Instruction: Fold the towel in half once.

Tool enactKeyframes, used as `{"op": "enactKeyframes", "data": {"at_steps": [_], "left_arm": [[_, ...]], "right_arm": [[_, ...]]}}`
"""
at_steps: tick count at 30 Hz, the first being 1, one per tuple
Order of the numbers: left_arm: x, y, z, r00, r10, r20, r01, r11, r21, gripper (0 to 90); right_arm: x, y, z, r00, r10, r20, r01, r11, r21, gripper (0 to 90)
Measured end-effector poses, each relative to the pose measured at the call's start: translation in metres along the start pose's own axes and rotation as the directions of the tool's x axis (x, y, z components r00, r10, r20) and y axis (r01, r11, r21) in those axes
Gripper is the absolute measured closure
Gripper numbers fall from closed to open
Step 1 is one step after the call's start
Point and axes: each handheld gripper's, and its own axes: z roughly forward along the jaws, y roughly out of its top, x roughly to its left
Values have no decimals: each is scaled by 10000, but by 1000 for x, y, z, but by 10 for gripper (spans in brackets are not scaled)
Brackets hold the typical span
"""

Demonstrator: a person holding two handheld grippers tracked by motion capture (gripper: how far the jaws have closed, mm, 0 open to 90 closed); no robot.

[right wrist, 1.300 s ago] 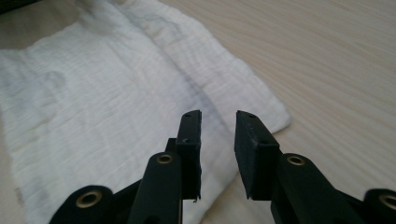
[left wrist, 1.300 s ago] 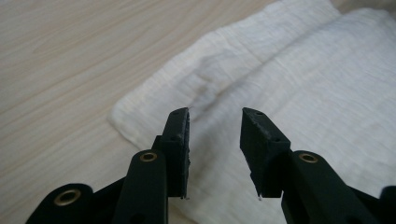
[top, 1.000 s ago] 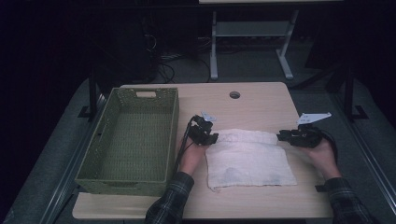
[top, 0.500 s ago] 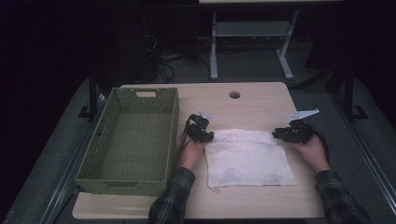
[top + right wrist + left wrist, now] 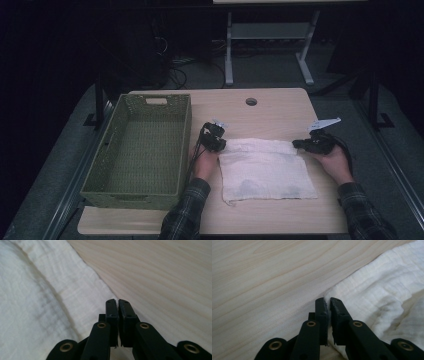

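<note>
Both hands have dropped to the table and we've just closed the left gripper point(image 5: 326, 305) and right gripper point(image 5: 117, 305) onto the white cloth's point(image 5: 265, 167) far corners, cloth lying flat right of the green basket point(image 5: 142, 150), so lifting comes next.

Grippers point(image 5: 214, 137) point(image 5: 305, 145) at towel point(image 5: 265, 167) corners
</note>
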Motion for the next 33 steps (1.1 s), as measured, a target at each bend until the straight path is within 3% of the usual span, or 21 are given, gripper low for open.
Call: {"op": "enactKeyframes", "data": {"at_steps": [4, 10, 13, 21, 24, 28, 31, 33], "left_arm": [[1, 6, -7, 10000, -31, -1, 31, 9995, -307, 853], [2, 20, -14, 9996, -275, -117, 263, 9958, -876, 853], [4, 27, -15, 9992, -363, -171, 343, 9937, -1066, 852], [11, 42, -12, 9977, -642, -219, 605, 9882, -1406, 853], [14, 46, -6, 9968, -752, -283, 707, 9879, -1378, 852], [25, 48, 5, 9934, -1057, -450, 992, 9867, -1289, 851], [30, 47, 15, 9926, -1100, -514, 1047, 9898, -968, 842], [32, 45, 24, 9914, -1101, -713, 1047, 9917, -751, 790]], "right_arm": [[-4, 4, -7, 10000, -84, 37, 85, 9996, -288, 869], [-18, 12, -16, 9996, 246, 138, -231, 9951, -960, 869], [-23, 13, -16, 9990, 399, 188, -377, 9938, -1045, 868], [-41, 46, -23, 9981, 214, 574, -151, 9940, -1088, 868], [-53, 58, -18, 9974, 349, 627, -283, 9943, -1025, 868], [-59, 58, -7, 9975, 444, 547, -395, 9953, -882, 868], [-62, 56, 6, 9977, 578, 364, -554, 9965, -631, 863], [-64, 54, 14, 9973, 637, 359, -618, 9968, -511, 847]]}}
